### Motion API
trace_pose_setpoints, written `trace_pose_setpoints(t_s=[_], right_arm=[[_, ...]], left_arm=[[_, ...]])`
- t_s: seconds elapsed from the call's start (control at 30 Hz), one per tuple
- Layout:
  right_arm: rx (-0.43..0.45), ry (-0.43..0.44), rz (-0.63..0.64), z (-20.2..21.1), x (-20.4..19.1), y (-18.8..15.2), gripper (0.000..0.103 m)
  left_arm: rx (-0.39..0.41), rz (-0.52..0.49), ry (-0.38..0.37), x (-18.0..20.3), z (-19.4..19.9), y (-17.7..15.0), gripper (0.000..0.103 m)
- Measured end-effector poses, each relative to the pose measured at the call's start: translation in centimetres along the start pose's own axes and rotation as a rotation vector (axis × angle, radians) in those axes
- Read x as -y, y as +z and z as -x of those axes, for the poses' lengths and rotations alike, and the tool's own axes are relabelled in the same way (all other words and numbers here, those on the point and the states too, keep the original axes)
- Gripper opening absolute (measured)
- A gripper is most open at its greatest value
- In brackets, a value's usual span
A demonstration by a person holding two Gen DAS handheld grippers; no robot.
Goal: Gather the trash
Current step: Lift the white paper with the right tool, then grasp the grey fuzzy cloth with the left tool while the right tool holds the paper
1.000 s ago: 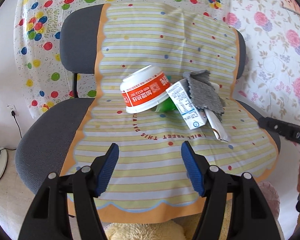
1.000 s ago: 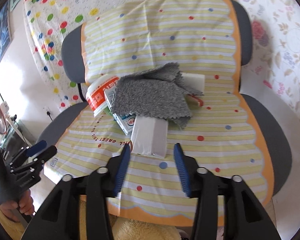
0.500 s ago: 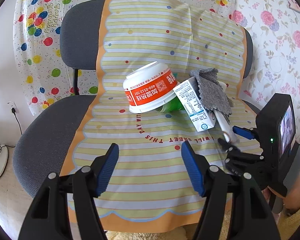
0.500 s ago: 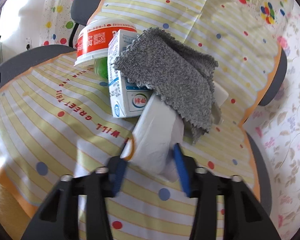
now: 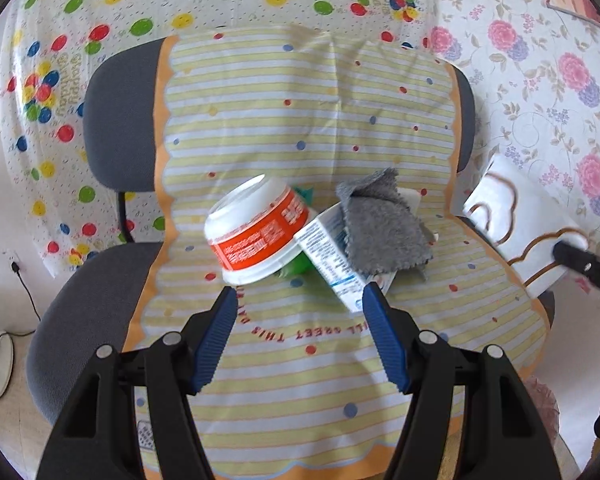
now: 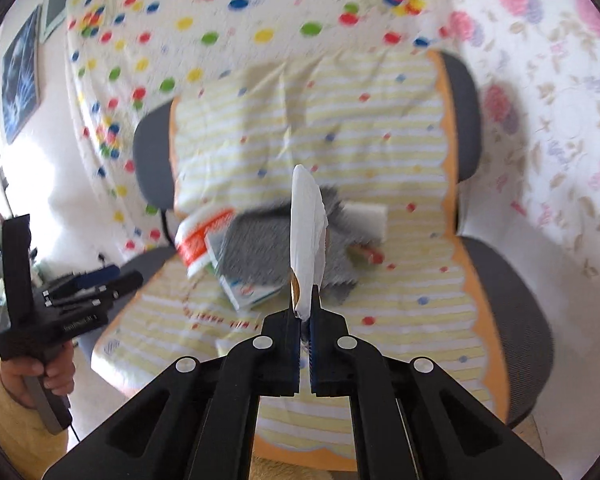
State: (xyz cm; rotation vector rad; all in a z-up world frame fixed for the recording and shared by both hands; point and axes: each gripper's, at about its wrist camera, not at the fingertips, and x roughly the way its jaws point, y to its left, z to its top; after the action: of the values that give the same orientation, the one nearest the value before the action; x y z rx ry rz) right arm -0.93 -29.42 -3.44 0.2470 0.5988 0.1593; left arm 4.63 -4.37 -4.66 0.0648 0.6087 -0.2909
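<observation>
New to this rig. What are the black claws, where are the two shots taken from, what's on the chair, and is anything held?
No robot: a person holds a two-finger gripper in each hand, with a fisheye camera on each looking along its fingers. One picture is from the left gripper, whose jaws stand open and empty. The other is from the right gripper, whose jaws have just closed on a white wrapper, lifted off the pile. On the chair, over a striped sheet, lie an overturned orange-and-white cup, a carton, a grey cloth and something green beneath the cup.
</observation>
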Motion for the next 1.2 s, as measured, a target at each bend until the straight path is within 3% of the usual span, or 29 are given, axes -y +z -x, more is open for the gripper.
trace_pose_setpoints(t_s=[0.1, 0.2, 0.4, 0.63, 0.8, 0.87, 0.93, 1.2], right_arm=[[0.042, -0.048, -0.013, 0.9, 1.1, 0.6, 0.003], [0.039, -0.041, -0.044, 0.4, 2.3, 0.5, 0.004], [-0.021, -0.044, -0.088, -2.4, 3.5, -0.3, 0.004], [-0.053, -0.046, -0.129, -5.5, 4.9, 0.4, 0.004], [-0.064, -0.038, -0.124, -6.7, 5.3, 0.7, 0.004], [-0.069, -0.039, -0.123, -7.0, 5.4, 0.7, 0.004], [-0.071, -0.044, -0.121, -7.1, 5.5, 0.7, 0.004], [-0.041, -0.073, -0.121, -5.2, 5.5, 0.7, 0.004]], left_arm=[[0.003, -0.019, -0.029, 1.1, -0.5, 1.0, 0.063], [0.008, -0.055, -0.077, 2.6, -2.1, 2.7, 0.063], [-0.038, -0.080, -0.092, 4.4, -6.8, 5.7, 0.046], [-0.132, -0.070, -0.062, 4.5, -12.5, 7.9, 0.046], [-0.240, 0.001, -0.105, 3.4, -16.5, 8.8, 0.045], [-0.247, -0.017, -0.113, 3.6, -16.9, 8.8, 0.025], [-0.223, -0.033, -0.126, 4.0, -16.6, 8.8, 0.001], [0.095, 0.031, -0.203, 4.0, -8.7, 11.6, 0.001]])
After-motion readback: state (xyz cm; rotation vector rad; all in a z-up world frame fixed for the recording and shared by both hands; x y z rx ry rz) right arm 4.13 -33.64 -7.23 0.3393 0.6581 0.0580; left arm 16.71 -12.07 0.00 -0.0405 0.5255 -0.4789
